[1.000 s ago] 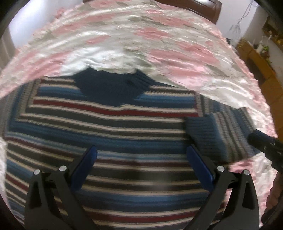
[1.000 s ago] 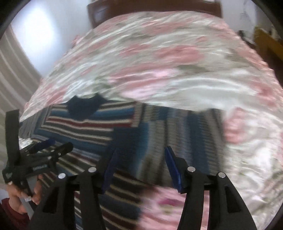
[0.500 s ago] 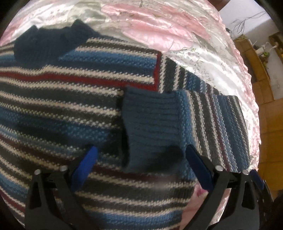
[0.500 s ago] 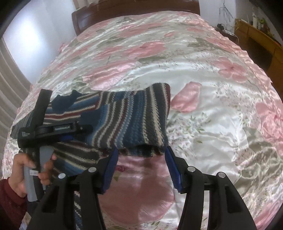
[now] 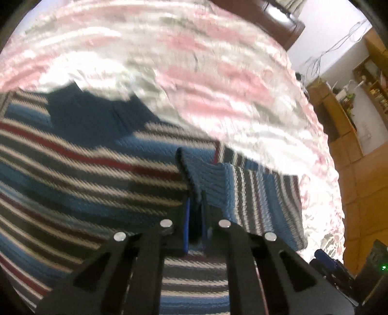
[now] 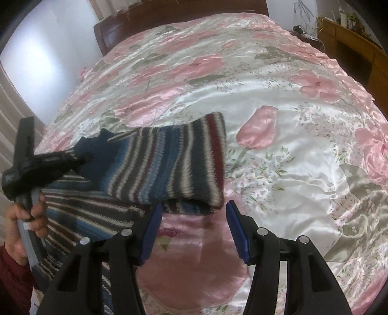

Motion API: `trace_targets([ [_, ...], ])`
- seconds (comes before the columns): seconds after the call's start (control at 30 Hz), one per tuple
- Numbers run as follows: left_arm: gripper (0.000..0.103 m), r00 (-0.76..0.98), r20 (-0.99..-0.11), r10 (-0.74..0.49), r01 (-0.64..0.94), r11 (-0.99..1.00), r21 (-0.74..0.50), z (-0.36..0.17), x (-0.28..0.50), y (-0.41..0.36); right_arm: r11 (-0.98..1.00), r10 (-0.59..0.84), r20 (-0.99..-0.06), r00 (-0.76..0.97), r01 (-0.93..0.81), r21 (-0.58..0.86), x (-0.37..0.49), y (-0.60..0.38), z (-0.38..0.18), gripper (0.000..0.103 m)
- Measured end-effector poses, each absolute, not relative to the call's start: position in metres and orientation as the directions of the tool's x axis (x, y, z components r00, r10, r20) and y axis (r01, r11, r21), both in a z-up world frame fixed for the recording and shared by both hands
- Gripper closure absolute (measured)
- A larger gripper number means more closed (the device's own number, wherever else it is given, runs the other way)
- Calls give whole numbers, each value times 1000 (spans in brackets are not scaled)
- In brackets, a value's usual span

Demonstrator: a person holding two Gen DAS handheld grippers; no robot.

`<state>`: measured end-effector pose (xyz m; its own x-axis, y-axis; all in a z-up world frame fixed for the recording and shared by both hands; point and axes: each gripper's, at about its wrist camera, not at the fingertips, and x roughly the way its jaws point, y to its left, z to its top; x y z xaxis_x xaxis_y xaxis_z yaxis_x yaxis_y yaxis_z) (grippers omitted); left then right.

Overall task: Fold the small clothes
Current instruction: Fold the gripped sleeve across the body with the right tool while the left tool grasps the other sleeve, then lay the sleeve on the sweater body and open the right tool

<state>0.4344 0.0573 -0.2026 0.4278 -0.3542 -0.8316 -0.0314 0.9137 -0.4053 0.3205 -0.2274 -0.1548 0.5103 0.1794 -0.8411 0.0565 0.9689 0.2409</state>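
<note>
Striped knit sweater [image 6: 155,174] lies on the bed, on a satin floral bedspread [image 6: 278,135] in pink, white and grey-green. Stripes run blue, dark grey, cream and dark red; the collar [image 5: 89,116] is plain navy. One sleeve [image 6: 184,167] is folded across the body, its ribbed blue cuff [image 5: 206,179] resting on the chest area.

Left gripper [image 5: 195,218]: fingers drawn close together, blue pads nearly meeting, pinching the edge of the cuff fabric. The left wrist view is blurred, so the depth of the bite cannot be confirmed. In the right wrist view the same tool appears at the left edge, gripped by a hand [image 6: 26,218] with a dark red sleeve [image 6: 12,278] at the wrist.

Right gripper [image 6: 194,218]: fingers spread wide, holding nothing. It sits just beside the folded outer end of the sleeve, over bare bedspread; contact with the knit cannot be determined.

Surroundings: dark wooden headboard [image 6: 169,14] at the far end of the bed, wooden furniture [image 6: 351,41] along the right wall, wooden floor [image 5: 363,181] beside the bed.
</note>
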Motion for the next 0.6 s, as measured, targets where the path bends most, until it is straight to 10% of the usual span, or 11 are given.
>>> trace_targets([
  [0.6, 97, 483, -869, -110, -212, 948, -239, -192, 460, 245, 934, 318, -854, 413, 16, 356, 387, -157, -199, 45],
])
